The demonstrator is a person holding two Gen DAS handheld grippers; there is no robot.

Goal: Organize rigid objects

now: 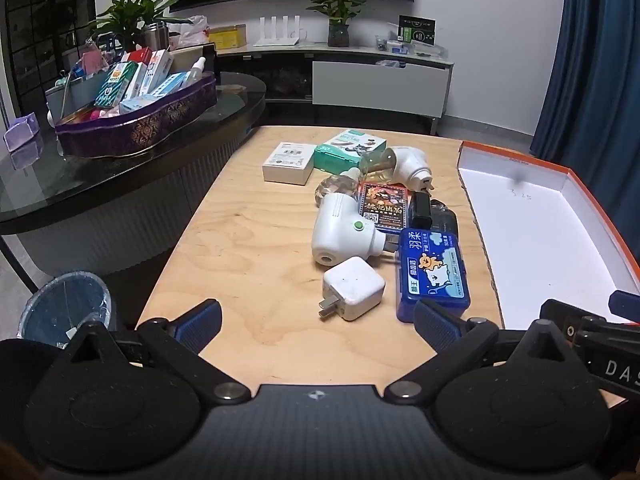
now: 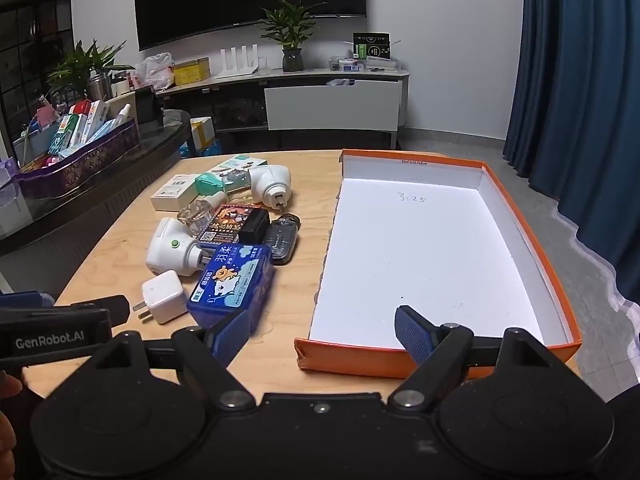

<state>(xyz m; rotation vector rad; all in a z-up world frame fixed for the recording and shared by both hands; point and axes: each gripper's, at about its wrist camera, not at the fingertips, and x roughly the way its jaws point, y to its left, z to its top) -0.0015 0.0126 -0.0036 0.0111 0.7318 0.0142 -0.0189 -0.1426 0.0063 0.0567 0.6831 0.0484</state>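
A pile of small items lies on the wooden table (image 1: 240, 240): a white charger cube (image 1: 353, 288), a blue cartoon case (image 1: 433, 274), a white plug-in device (image 1: 342, 236), a dark printed box (image 1: 385, 206), a green box (image 1: 350, 154) and a white box (image 1: 289, 162). An empty orange box lid with white inside (image 2: 424, 256) sits to the right. My left gripper (image 1: 318, 326) is open, just short of the charger cube (image 2: 164, 296). My right gripper (image 2: 318, 338) is open at the lid's near left corner, next to the blue case (image 2: 232, 288).
A glass-topped side table (image 1: 100, 184) with a purple tin of boxes (image 1: 136, 120) stands on the left. A bin (image 1: 66, 306) is on the floor at the near left. A TV cabinet (image 1: 360, 80) lines the back wall. Blue curtains (image 2: 580, 100) hang on the right.
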